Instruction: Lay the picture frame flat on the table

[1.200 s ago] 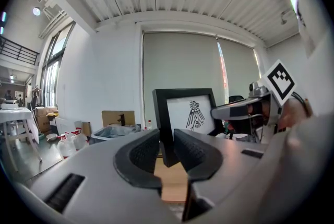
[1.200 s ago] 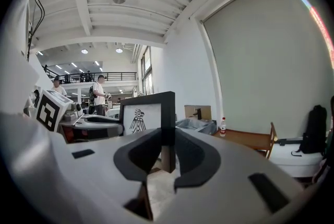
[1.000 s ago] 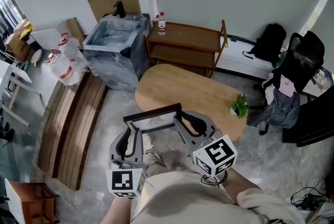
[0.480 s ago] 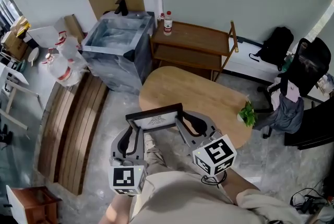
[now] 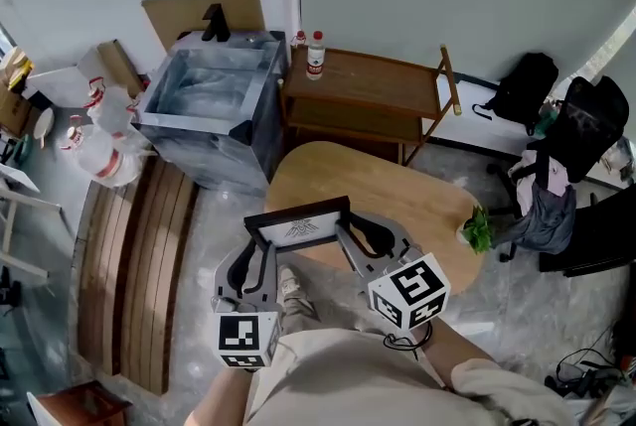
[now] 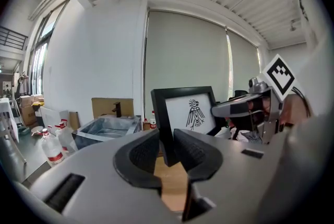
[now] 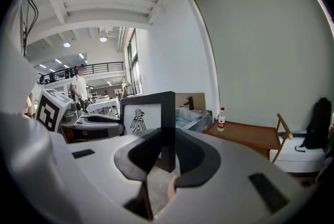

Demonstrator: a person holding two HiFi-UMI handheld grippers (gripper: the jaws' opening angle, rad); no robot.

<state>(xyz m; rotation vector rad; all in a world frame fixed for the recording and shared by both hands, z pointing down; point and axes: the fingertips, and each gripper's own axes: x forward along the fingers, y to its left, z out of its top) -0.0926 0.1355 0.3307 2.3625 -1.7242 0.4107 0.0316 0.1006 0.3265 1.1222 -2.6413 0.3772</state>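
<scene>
A black picture frame (image 5: pixel 298 224) with a white sheet and a bird drawing stands upright in the air, over the near edge of the oval wooden table (image 5: pixel 388 184). My left gripper (image 5: pixel 262 249) is shut on its left side bar, and my right gripper (image 5: pixel 343 235) is shut on its right side bar. In the left gripper view the frame (image 6: pixel 189 112) rises between the pads, left gripper (image 6: pixel 167 151), with the other gripper (image 6: pixel 245 107) at its far side. In the right gripper view the frame (image 7: pixel 146 113) shows edge-on between the jaws of the right gripper (image 7: pixel 167 154).
A small green plant (image 5: pixel 479 229) sits at the table's right end. Behind the table stands a wooden cart (image 5: pixel 370 88) with a bottle (image 5: pixel 316 55). A grey tub (image 5: pixel 204 88) is at the back left, wooden slats (image 5: pixel 139 260) at the left, a chair with clothes (image 5: pixel 556 186) at the right.
Both grippers keep their hold on the frame in the same pose. The head view has swung a little, so the room and table have shifted around them.
</scene>
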